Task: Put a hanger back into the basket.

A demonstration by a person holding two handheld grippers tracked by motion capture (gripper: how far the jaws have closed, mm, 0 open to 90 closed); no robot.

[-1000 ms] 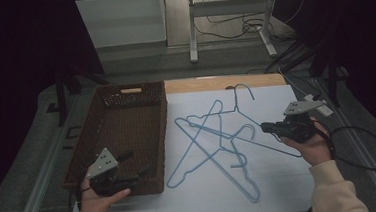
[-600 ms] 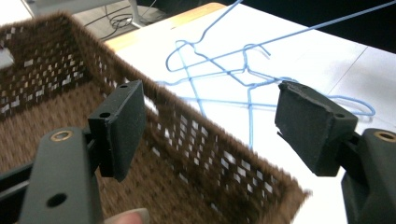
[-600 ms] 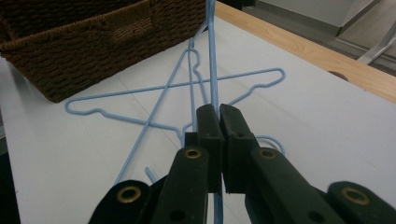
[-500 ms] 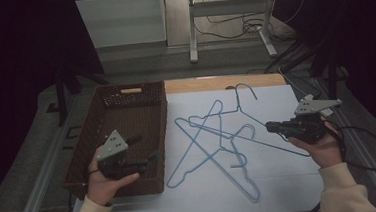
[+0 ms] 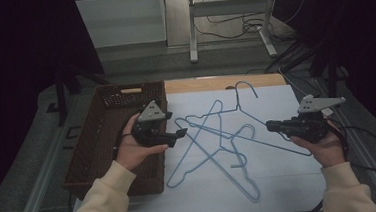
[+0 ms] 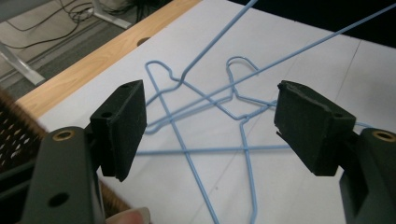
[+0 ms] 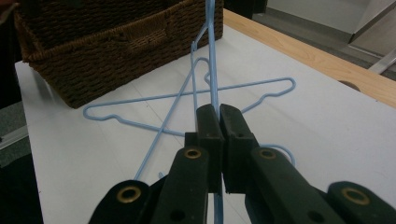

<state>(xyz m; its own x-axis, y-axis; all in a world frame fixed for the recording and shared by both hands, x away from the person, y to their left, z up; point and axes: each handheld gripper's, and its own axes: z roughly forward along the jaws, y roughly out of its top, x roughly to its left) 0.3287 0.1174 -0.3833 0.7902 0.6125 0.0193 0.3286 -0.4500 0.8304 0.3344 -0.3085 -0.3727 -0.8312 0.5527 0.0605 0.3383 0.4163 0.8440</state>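
A brown basket [image 5: 103, 142] sits at the table's left; I cannot tell what is in it. Blue hangers [image 5: 214, 144] lie tangled beside it. The right gripper [image 5: 272, 126] clamps one hanger's wire. The left gripper [image 5: 180, 132] hovers over the basket's edge, jaws apart, hangers just ahead.

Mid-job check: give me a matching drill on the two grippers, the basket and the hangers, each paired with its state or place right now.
Column one:
1. left gripper
2. right gripper
3. dark brown woven wicker basket
4. light blue wire hangers

Column two:
A. lying crossed over one another on the white sheet
B. jaws wide open, nothing between them
C. standing at the table's left side
D. jaws shut on a blue hanger wire

Pairs: 1-B, 2-D, 3-C, 4-A
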